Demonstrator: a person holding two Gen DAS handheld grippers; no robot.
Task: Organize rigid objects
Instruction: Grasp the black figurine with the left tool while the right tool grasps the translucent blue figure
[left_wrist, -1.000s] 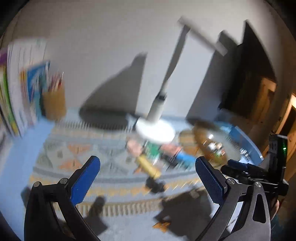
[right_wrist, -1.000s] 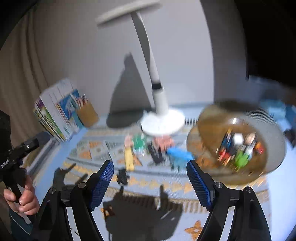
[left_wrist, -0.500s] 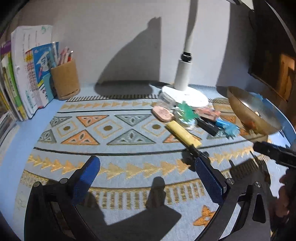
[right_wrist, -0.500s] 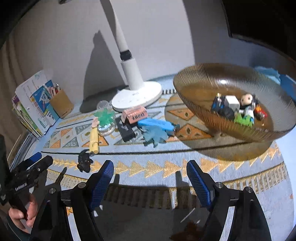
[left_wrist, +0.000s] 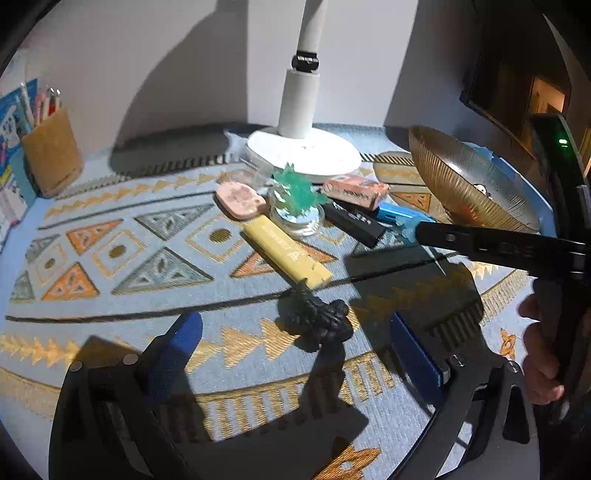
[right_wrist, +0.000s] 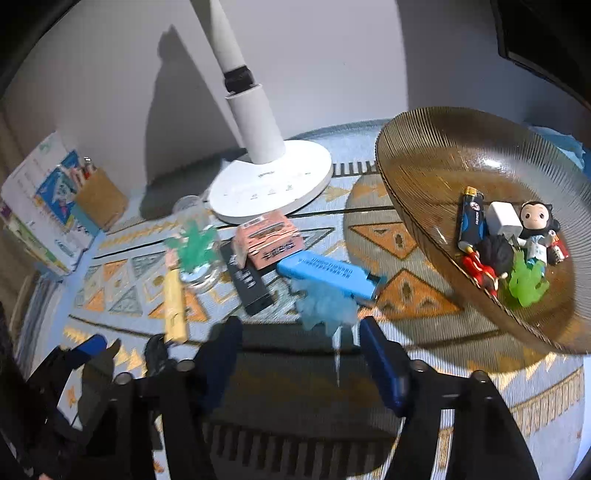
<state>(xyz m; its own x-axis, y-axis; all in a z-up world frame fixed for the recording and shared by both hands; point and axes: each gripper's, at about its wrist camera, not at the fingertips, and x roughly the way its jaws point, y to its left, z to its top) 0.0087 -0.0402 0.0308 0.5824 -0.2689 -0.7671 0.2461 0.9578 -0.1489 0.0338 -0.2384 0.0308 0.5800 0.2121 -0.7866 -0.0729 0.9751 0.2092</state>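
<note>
With the left gripper (left_wrist: 295, 332) spread wide around the black toy figure (left_wrist: 317, 319) at its twelve o'clock, and the right gripper (right_wrist: 297, 345) closing, still empty, toward the pale blue toy (right_wrist: 325, 302), each should centre its pads before squeezing.

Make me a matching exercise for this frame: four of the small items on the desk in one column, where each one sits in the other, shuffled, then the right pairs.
Things:
1. black toy figure
2. lighter
3. green toy
4. pencils

Places:
A. inside the amber glass bowl
B. on the clear round dish
C. in the brown cup at the wall
D. on the patterned mat, just ahead of the left gripper

Pairs: 1-D, 2-A, 3-B, 4-C
</note>
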